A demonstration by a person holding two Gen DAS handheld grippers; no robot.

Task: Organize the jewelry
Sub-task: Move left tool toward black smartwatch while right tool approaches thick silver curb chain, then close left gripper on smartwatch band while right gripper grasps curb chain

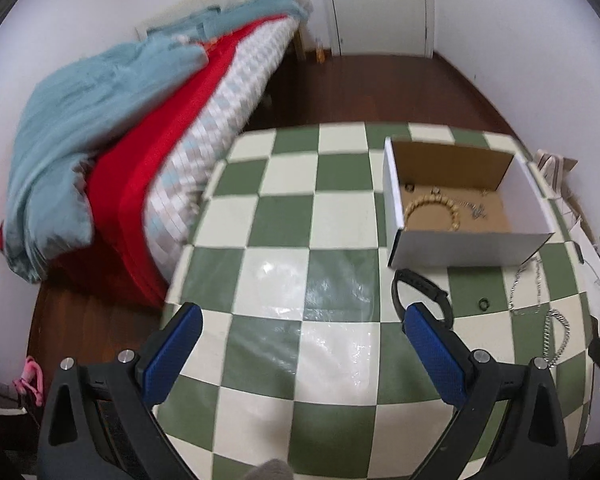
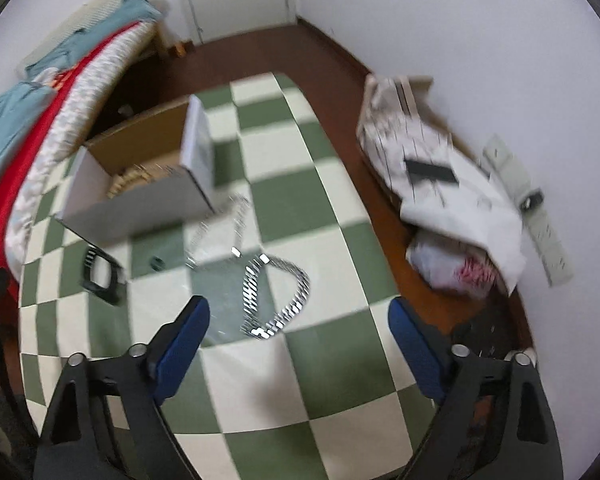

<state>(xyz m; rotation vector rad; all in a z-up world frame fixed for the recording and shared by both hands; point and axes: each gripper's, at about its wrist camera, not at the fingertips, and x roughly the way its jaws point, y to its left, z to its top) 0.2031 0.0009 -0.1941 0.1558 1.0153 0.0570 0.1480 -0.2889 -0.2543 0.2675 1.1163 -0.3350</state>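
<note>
Bead bracelet (image 1: 432,210) already in box (image 1: 472,246). Two silver chains (image 2: 276,296), black band (image 1: 420,292), small ring (image 1: 483,304) left on table's right side. Both grippers (image 1: 300,344) (image 2: 300,340) wide apart, empty.

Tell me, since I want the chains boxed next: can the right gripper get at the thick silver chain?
Probably yes. The right gripper is open, and the thick silver chain lies on bare checkered tablecloth just ahead, nothing between.

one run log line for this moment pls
left claw open, empty | right claw open over silver chain | box holds bead bracelet
</note>
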